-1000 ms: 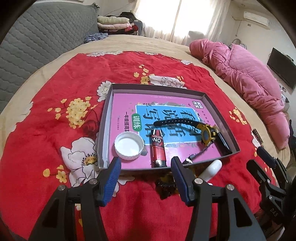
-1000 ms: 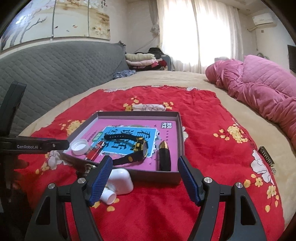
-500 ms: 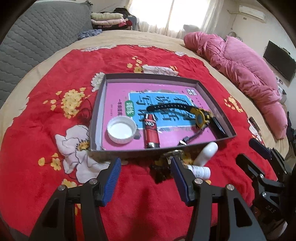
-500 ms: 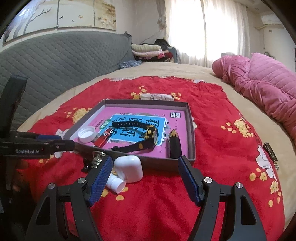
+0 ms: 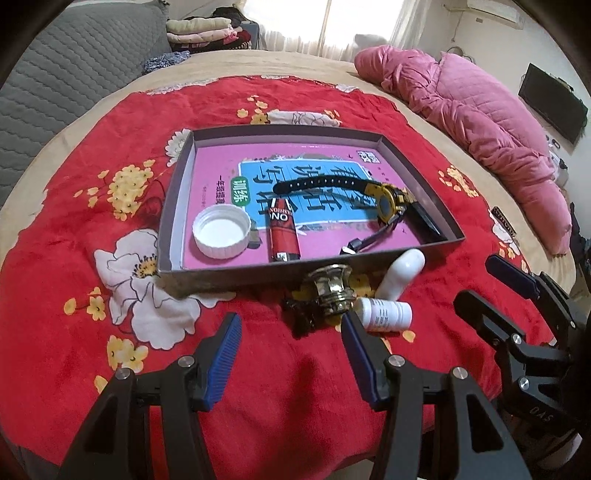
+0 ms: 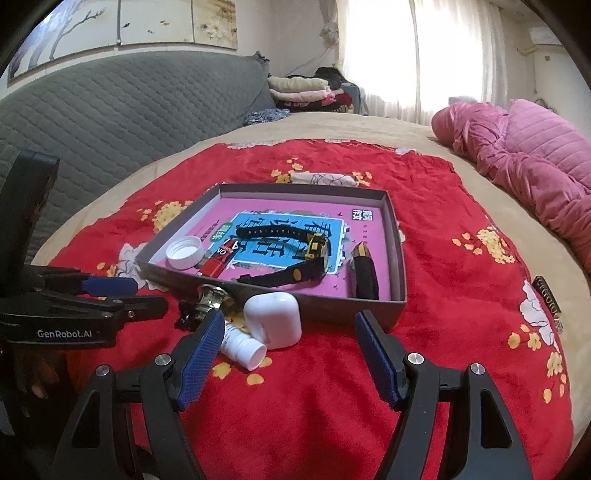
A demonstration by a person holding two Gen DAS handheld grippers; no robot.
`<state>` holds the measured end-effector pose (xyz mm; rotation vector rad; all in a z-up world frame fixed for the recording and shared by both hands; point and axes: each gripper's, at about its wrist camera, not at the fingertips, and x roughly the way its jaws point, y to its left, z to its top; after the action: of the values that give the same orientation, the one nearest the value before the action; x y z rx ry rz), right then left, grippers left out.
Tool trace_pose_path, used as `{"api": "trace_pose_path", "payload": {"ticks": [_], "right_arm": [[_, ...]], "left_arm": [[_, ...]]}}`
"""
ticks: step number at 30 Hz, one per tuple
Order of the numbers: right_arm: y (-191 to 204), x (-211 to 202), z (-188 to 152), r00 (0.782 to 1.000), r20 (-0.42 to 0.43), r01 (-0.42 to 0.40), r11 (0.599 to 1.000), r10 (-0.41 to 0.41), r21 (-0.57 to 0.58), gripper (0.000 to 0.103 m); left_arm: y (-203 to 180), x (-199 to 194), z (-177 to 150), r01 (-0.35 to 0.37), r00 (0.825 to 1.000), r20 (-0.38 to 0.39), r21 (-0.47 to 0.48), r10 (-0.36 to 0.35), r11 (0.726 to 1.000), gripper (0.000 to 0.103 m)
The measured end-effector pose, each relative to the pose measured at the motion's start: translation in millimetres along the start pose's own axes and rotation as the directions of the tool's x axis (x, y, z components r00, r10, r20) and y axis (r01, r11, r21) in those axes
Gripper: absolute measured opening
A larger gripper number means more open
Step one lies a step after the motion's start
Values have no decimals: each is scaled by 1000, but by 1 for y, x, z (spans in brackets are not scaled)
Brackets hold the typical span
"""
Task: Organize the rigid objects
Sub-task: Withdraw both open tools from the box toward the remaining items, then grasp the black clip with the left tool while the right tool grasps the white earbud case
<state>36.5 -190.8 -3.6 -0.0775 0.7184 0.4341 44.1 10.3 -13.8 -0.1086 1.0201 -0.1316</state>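
Note:
A grey shallow box (image 5: 173, 206) (image 6: 397, 254) lies on the red flowered blanket with a pink booklet in its bottom. Inside lie a white cap (image 5: 221, 236) (image 6: 184, 252), a red lighter (image 5: 282, 232) (image 6: 218, 260), a black and yellow watch (image 5: 386, 199) (image 6: 314, 254) and a dark tube (image 6: 364, 271). In front of the box lie a brass knob (image 5: 332, 286) (image 6: 208, 297), a small black clip (image 5: 301, 314), a white bottle (image 5: 384, 314) (image 6: 243, 347) and a white earbud case (image 5: 402, 271) (image 6: 273, 319). My left gripper (image 5: 291, 343) is open, short of the knob. My right gripper (image 6: 288, 350) is open, near the case.
A pink quilt (image 5: 480, 122) (image 6: 524, 162) is heaped at the right of the bed. Folded clothes (image 5: 207, 31) lie by the window and a grey padded headboard (image 6: 110, 110) runs along the left. A small dark label (image 6: 546, 295) lies on the blanket at right.
The left gripper has drawn back from the box and tilted down, so the knob, the clip and the bottle now show ahead of its fingers. The right gripper has barely moved.

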Motion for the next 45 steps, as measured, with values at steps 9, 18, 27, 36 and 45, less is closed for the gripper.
{"api": "trace_pose_path", "payload": {"ticks": [9,18,27,36,45], "right_arm": [[4,6,-5,1000,-27,-8,1000,8,-12,74],[4,14,-7,999,-39,-14,1000,13,-13,74],[3,19,-8,999,-46,-18,1000,17,-8,74],[0,30,-8,998,-51,-23,1000,23,5,74],[-2,51,-6,998,-59,-33,999,35,27,74]], "left_arm": [[-2,8,-6,4,1000,-25,2,-4,1000,56],[3,19,-5,9,999,-30,-47,-10,999,55],[13,32,5,-10,1000,-27,-76,8,997,55],[26,37,2,-20,999,-40,-114,15,993,56],[23,43,-2,-11,998,-59,-102,5,995,56]]}}
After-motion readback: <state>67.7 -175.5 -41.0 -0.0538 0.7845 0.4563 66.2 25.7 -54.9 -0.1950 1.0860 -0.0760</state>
